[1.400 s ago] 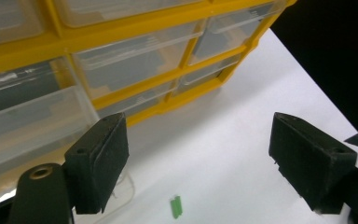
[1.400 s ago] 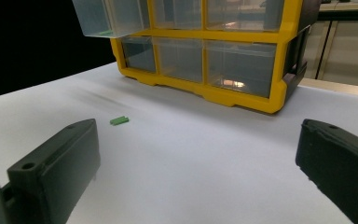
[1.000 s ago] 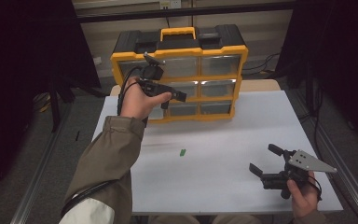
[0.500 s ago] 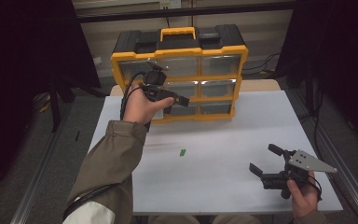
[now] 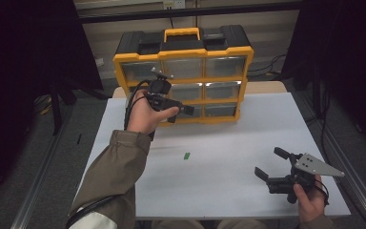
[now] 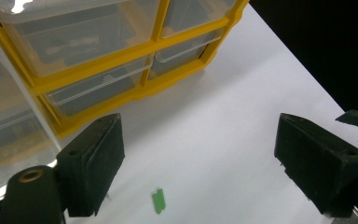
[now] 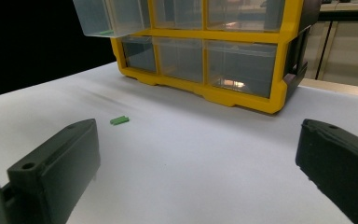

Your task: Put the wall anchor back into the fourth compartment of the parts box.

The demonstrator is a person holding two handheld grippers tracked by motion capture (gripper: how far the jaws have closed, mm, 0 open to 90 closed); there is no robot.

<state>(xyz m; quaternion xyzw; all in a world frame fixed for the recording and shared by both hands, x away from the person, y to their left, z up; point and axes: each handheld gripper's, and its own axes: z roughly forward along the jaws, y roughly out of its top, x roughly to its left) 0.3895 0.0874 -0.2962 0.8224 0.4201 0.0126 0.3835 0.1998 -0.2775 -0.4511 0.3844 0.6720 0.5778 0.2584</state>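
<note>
A yellow and black drawer organizer [image 5: 183, 53] stands at the table's far edge. Its middle-left clear drawer [image 7: 106, 17] is pulled out, with something green inside. My left gripper [image 5: 181, 113] hovers in front of that drawer. Its jaws are open and have just been opening a little further, with nothing between them [image 6: 198, 163]. A small green piece [image 5: 187, 155] lies loose on the white table, below the left jaws [image 6: 158, 201]. My right gripper [image 5: 269, 162] rests open and empty near the front right corner, facing the organizer [image 7: 200, 172], with the green piece [image 7: 120, 120] ahead to its left.
The white table [image 5: 228, 138] has bare room between the organizer and the right gripper. Its edges drop off to dark floor on both sides. A metal rail [image 5: 357, 191] runs along the right side.
My left hand has drifted slightly toward the near side and right, away from the organizer's front. The right gripper and the green piece have stayed put.
</note>
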